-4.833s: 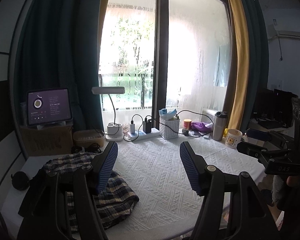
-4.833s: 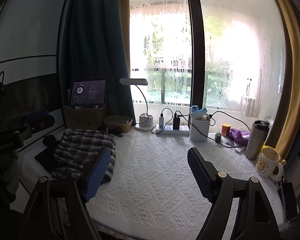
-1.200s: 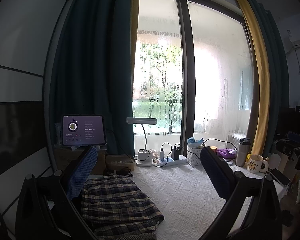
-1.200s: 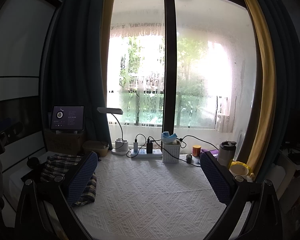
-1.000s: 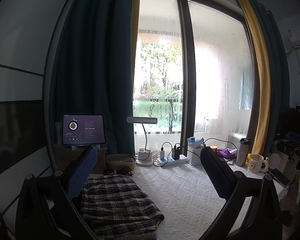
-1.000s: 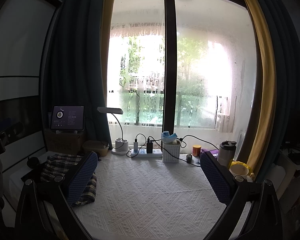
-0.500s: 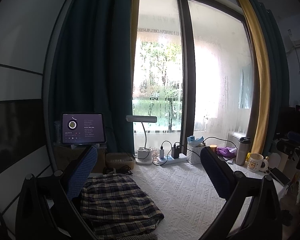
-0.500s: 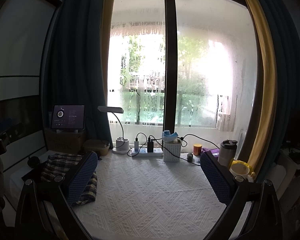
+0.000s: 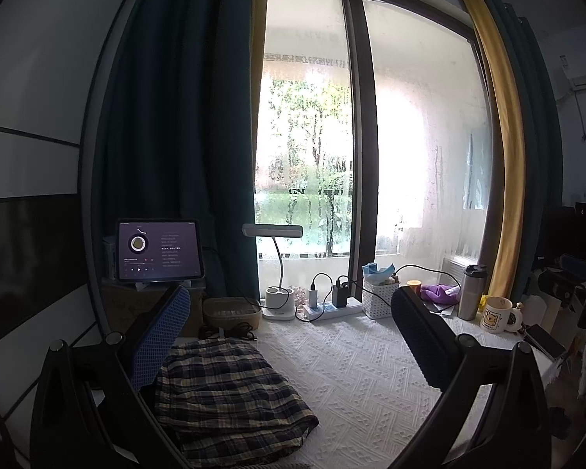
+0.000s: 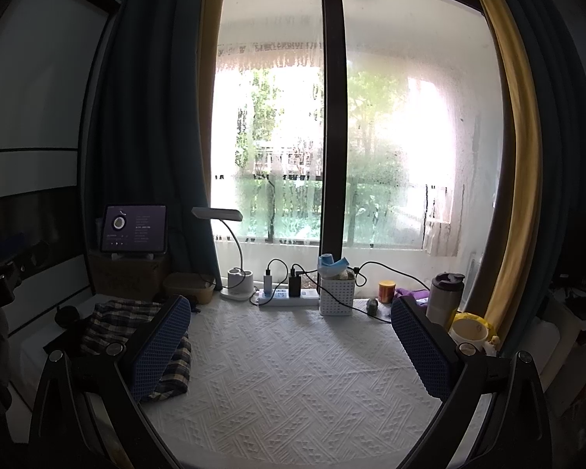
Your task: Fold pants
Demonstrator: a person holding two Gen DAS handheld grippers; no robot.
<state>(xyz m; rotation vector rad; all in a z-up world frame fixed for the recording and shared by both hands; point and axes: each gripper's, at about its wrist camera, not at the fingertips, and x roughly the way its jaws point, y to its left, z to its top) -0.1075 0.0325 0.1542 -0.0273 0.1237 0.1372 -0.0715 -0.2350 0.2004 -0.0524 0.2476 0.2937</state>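
The plaid pants [image 9: 226,394] lie folded in a compact stack at the left end of the white textured table cover [image 9: 355,375]. They also show in the right wrist view [image 10: 113,324], partly behind the left finger. My left gripper [image 9: 289,336] is open and empty, held above the table to the right of the pants. My right gripper [image 10: 289,344] is open and empty, over the middle of the cover, apart from the pants.
Along the window side stand a tablet [image 9: 158,250] on a cardboard box, a desk lamp [image 9: 277,305], a power strip [image 9: 332,308] with cables, a white basket [image 9: 379,297], a steel tumbler [image 9: 470,293] and a mug [image 9: 496,314]. Dark cloth [image 10: 64,336] lies beside the pants.
Over the last second both views are nearly still. Since 4.8 s ago both grippers have risen and pulled back from the table and opened wider.
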